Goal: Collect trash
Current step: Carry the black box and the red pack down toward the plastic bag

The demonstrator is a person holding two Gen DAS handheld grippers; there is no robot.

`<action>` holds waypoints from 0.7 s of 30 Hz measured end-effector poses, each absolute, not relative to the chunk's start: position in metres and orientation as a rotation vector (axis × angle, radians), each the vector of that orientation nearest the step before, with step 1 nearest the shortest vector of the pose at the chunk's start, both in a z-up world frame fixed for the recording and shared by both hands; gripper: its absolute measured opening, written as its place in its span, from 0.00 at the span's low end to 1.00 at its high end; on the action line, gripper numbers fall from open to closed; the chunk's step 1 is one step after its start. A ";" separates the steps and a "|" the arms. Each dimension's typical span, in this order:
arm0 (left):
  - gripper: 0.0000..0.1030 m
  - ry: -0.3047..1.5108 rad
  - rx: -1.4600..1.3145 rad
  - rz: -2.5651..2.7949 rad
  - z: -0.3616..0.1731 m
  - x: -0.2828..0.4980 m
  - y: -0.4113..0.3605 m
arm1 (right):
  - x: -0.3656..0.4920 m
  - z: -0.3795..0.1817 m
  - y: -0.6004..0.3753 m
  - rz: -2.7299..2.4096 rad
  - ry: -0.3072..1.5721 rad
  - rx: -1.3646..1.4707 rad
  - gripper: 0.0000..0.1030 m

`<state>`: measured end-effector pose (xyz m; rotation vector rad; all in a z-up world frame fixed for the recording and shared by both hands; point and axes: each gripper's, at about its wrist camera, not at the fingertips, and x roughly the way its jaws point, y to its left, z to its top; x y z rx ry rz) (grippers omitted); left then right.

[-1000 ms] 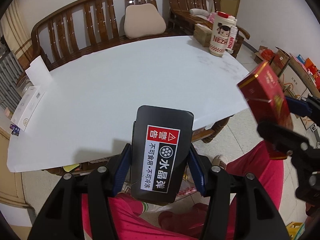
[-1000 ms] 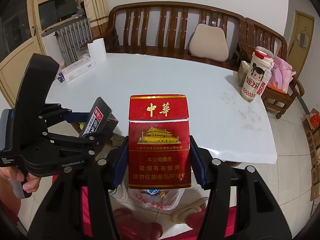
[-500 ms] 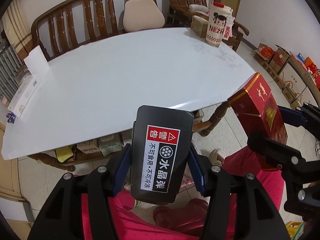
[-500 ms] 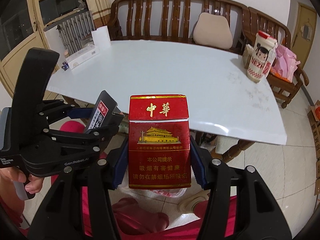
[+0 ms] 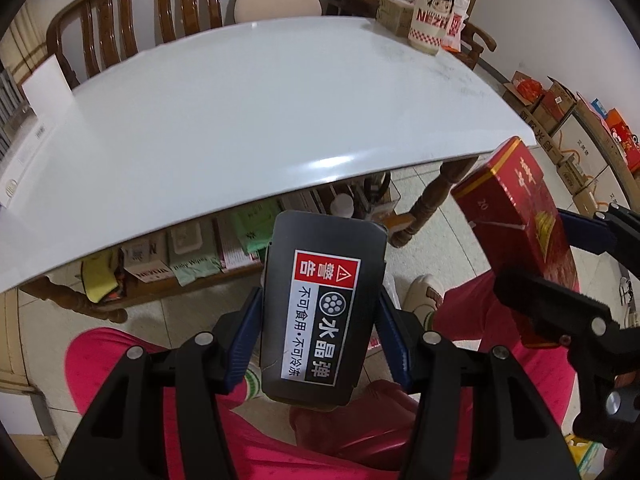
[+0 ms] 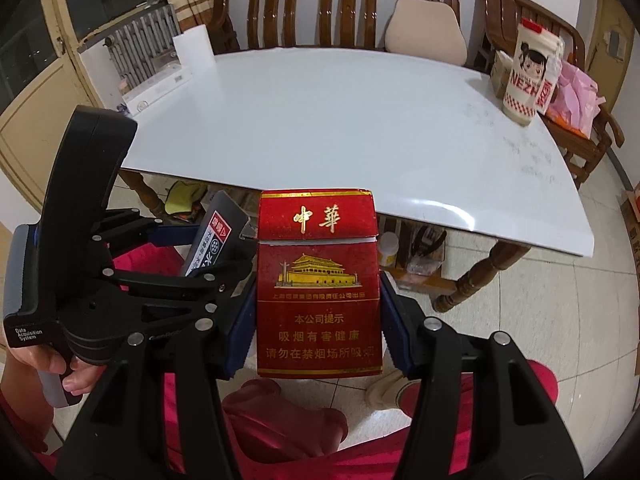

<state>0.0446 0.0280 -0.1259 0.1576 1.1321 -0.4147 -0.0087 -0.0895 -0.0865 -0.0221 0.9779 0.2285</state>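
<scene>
My left gripper [image 5: 320,332] is shut on a black flat box with a red warning label [image 5: 322,308]; it also shows in the right wrist view [image 6: 214,242]. My right gripper [image 6: 318,324] is shut on a red cigarette pack [image 6: 318,284], which shows in the left wrist view [image 5: 520,240] at the right. Both are held off the table's near edge, above my lap and the tiled floor.
A white table [image 5: 240,120] lies ahead with a tall NEZHA cup [image 6: 530,76] at its far right and a white box [image 6: 160,86] at its far left. A shelf under the table [image 5: 180,260] holds packets. Wooden benches [image 6: 340,8] stand behind; cardboard boxes [image 5: 560,112] at right.
Both grippers have drawn back and lower from the table with their items still held; the table's near edge now sits higher in both views and the shelf beneath shows.
</scene>
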 end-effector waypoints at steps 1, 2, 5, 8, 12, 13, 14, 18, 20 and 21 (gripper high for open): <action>0.52 1.141 0.152 -0.419 -0.130 0.045 0.028 | -0.008 -0.091 -0.091 0.224 0.986 -0.017 0.53; 0.52 1.151 0.148 -0.424 -0.135 0.046 0.027 | -0.007 -0.095 -0.092 0.222 0.994 -0.012 0.53; 0.52 1.186 0.142 -0.434 -0.152 0.048 0.022 | -0.005 -0.109 -0.096 0.217 1.024 0.006 0.53; 0.52 1.226 0.139 -0.450 -0.171 0.048 0.017 | -0.002 -0.126 -0.098 0.213 1.058 0.020 0.53; 0.52 1.274 0.134 -0.450 -0.194 0.054 0.013 | 0.001 -0.147 -0.099 0.207 1.099 0.026 0.53; 0.52 1.285 0.130 -0.448 -0.199 0.057 0.013 | 0.002 -0.154 -0.100 0.205 1.110 0.029 0.53; 0.52 1.295 0.125 -0.443 -0.204 0.060 0.013 | 0.004 -0.158 -0.101 0.201 1.117 0.031 0.53; 0.52 1.334 0.107 -0.424 -0.226 0.069 0.014 | 0.011 -0.179 -0.104 0.180 1.147 0.044 0.53; 0.52 1.360 0.099 -0.413 -0.241 0.075 0.012 | 0.016 -0.191 -0.106 0.175 1.169 0.053 0.53; 0.52 1.369 0.093 -0.408 -0.247 0.078 0.013 | 0.018 -0.196 -0.107 0.172 1.179 0.055 0.53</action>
